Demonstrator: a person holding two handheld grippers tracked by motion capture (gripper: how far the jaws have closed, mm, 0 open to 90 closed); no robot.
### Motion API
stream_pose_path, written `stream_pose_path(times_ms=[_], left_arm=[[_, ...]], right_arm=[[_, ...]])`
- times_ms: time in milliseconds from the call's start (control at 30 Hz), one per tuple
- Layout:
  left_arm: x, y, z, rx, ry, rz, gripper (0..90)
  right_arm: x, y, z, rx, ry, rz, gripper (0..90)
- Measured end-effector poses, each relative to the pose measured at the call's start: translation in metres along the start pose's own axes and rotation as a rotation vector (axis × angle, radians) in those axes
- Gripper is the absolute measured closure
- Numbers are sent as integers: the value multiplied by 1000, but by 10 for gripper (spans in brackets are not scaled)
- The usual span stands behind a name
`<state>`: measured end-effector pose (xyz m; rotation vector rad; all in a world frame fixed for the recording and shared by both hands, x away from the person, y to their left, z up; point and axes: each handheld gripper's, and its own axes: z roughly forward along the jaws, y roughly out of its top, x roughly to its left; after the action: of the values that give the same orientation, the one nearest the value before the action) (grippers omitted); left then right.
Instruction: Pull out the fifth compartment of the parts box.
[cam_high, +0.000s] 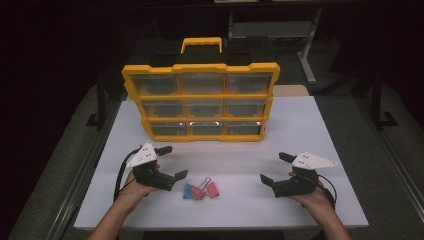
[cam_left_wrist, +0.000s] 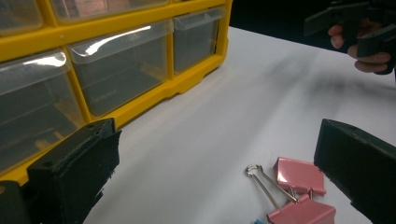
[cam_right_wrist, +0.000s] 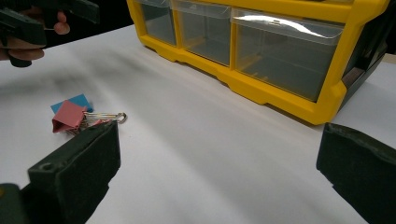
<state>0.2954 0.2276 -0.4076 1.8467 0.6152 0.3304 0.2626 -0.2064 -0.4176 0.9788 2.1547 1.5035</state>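
Pink binder clips (cam_high: 207, 189) with what looks like one blue clip (cam_high: 189, 190) lie bunched near the left gripper (cam_high: 173, 162); both it and the right gripper (cam_high: 272, 168) gape, holding nothing.

blue clip (cam_left_wrist: 258, 220) cut by left gripper view's bottom edge.

White table (cam_high: 310, 130); dark room; metal desk frame (cam_high: 305, 55) behind.

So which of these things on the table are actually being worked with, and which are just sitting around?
Part of the job:
- binder clips, pink and blue, nearest the grippers
- yellow drawer organizer, probably where they go
- left gripper, open
- right gripper, open

Just there:
- white table
- metal frame in the dark behind
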Motion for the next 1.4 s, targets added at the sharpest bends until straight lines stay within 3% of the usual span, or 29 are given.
stream_pose_path(times_ms=[633, 1000, 1400], left_arm=[[3, 12, 14, -11, -13, 8, 0], [7, 19, 23, -17, -18, 3, 0], [7, 23, 34, -24, -3, 28, 0]], right_arm=[[-1, 0, 2, 4, 2, 2, 0], [0, -1, 10, 42, 24, -18, 0], [0, -3, 10, 50, 27, -29, 0]])
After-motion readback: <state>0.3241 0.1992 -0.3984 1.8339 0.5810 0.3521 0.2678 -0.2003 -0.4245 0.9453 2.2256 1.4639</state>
